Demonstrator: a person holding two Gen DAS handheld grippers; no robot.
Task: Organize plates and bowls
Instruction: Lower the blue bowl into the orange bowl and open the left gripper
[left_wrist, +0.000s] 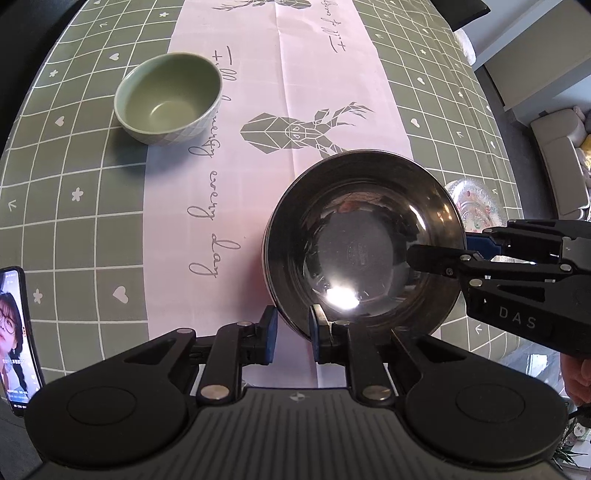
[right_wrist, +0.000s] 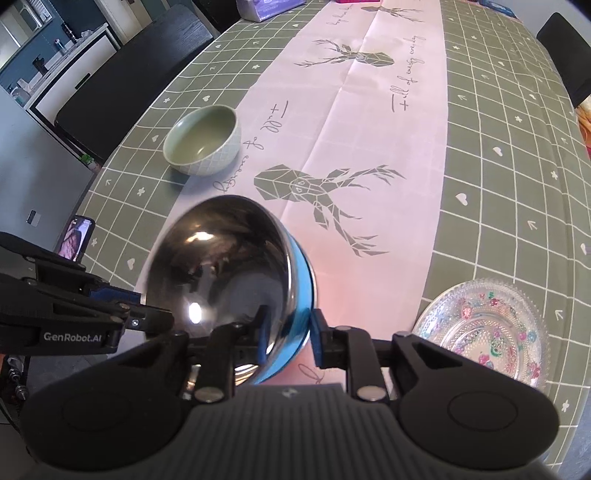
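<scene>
Here, left wrist view: steel bowl (left_wrist: 364, 240) over the pink runner (left_wrist: 229, 155), its near rim between the narrowly parted pads of the left gripper (left_wrist: 293, 334), likely steadied for stacking; whether they pinch is unclear. Green bowl (left_wrist: 168, 98) well apart.

Right wrist view: right gripper (right_wrist: 288, 338) straddles the bowl's blue wall, pads slightly clear, apparently not clamped. Glass plate (right_wrist: 484, 332) just beside.

A home dining room. The surface (right_wrist: 498, 122) wears a green checked cloth beside a dark bench (right_wrist: 122, 74). A sofa (left_wrist: 557, 147) stands beyond.
</scene>
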